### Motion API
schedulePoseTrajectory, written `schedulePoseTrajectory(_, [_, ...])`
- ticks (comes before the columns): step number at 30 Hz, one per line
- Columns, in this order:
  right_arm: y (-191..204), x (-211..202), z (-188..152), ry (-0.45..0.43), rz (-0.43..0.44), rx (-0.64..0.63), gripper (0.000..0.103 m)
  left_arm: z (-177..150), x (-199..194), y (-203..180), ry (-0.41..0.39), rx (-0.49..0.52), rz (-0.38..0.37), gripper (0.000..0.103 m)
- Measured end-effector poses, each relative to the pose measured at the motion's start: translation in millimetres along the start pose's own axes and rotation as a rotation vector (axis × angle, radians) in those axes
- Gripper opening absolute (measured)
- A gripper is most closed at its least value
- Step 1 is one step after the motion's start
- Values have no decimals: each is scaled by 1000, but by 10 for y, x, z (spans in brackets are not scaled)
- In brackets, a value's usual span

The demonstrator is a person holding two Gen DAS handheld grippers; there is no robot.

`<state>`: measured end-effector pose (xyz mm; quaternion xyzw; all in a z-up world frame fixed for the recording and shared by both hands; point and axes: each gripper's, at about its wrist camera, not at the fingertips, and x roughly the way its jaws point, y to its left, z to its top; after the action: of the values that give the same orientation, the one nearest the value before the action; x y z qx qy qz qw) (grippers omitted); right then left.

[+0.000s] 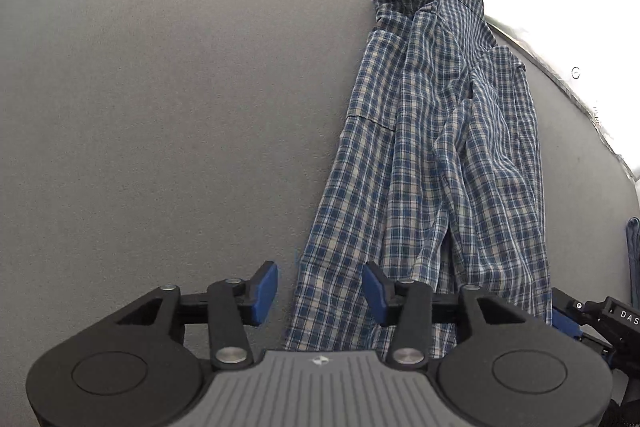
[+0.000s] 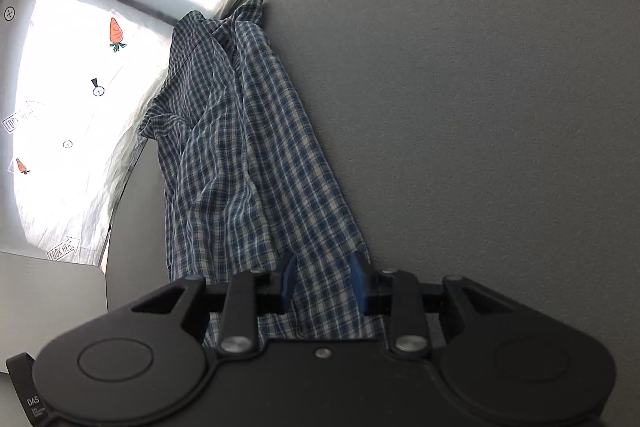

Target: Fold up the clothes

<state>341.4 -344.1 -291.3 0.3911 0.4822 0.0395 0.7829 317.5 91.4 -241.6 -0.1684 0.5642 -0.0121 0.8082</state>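
A blue-and-white checked shirt [image 1: 436, 147] lies on the grey table [image 1: 160, 107] as a long, rumpled strip, its collar at the far end by the table's edge. My left gripper [image 1: 320, 291] hovers over the shirt's near left edge, open, with its blue pads apart and cloth under the right one. In the right wrist view the same shirt [image 2: 240, 155] runs away from me. My right gripper [image 2: 323, 281] is open over the near end, and the cloth lies between its pads without being pinched.
The table's far edge curves behind the collar, with a bright white floor [image 2: 60, 67] marked with carrot stickers and arrows beyond it. A pale grey panel [image 2: 48, 299] sits at the lower left. A black casing lettered DAS [image 1: 616, 315] shows beside the shirt's near right.
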Motion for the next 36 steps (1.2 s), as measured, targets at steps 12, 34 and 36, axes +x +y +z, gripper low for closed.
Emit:
schedulePoseTrajectory(12, [-426,-492,-694,44,47,-4,31,-829,-292,358,15,13,-114,54])
schedulePoseTrajectory(34, [-533,-734,-1343,183,67,-115,14,-1283,-404,378,191,118,-149,24])
schedulePoseTrajectory(36, [-556,-713,-1339,190,67,-103,11,-1284,-386,402,216,106,-165,23])
